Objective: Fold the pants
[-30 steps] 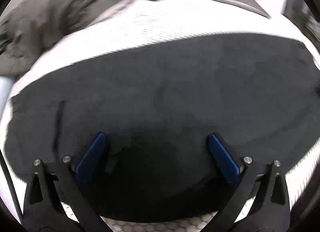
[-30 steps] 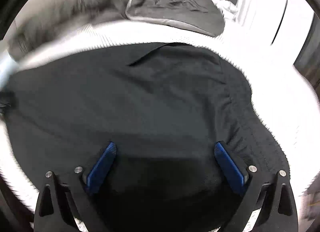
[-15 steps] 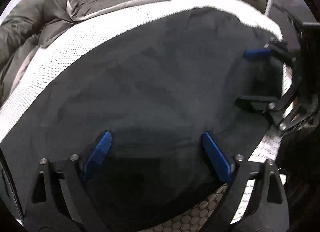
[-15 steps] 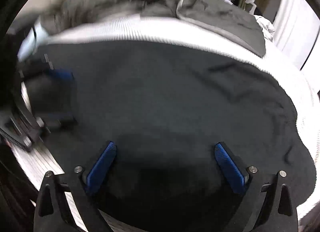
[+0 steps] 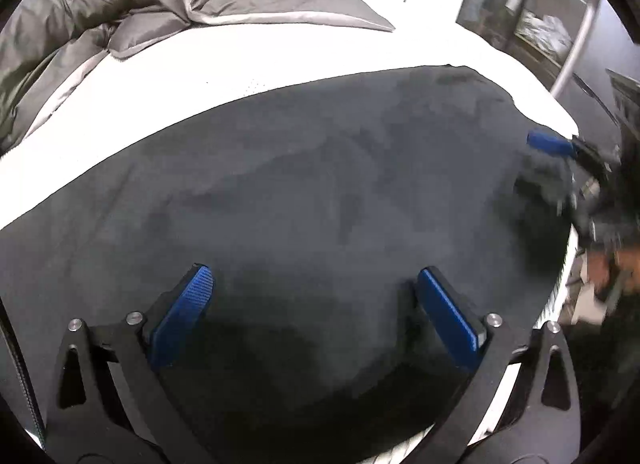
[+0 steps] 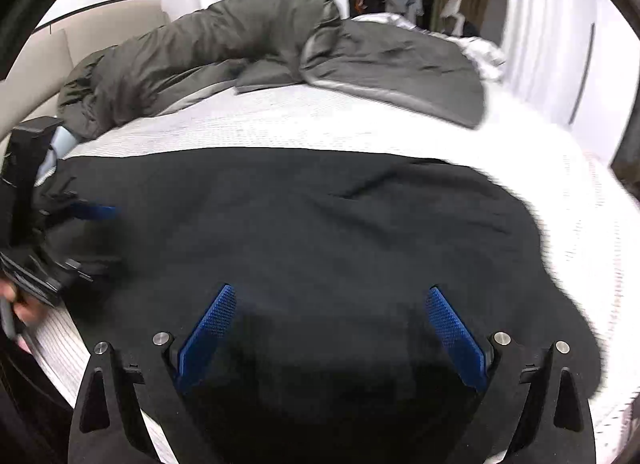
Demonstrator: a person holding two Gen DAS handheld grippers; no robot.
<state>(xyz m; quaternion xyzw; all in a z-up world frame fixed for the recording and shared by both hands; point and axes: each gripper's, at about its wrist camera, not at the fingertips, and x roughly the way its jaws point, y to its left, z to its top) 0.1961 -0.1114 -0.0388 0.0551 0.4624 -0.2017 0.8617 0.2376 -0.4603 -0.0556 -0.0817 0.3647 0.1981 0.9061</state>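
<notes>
Pants: the black pants [image 5: 320, 200] lie spread flat on the white bed [image 5: 240, 64], a broad dark panel with shallow wrinkles [image 6: 360, 188] and no neat fold visible yet.
Surroundings: a grey duvet [image 6: 224, 44] is bunched at the far side of the bed, well apart from the pants.
Left tongs: the left tongs [image 5: 316, 292] hover over the near edge of the fabric, blue pads [image 5: 180, 316] spread wide, gripping nothing.
Right tongs: the right tongs [image 6: 332, 324] are likewise spread wide above the near edge, holding nothing; from the left wrist view they show blurred at the pants' right end.
Handling: the cloth looks soft, limp and light, probably a matte knit or brushed weave with some grip; it should drape and sag once lifted, and not slide much on the textured sheet.
Where to hold: pinching an edge or corner at each end, through all layers, seems best; a grab in mid-panel would likely bunch only the top layer.
Risk: a shallow pinch may slip off the hem.
</notes>
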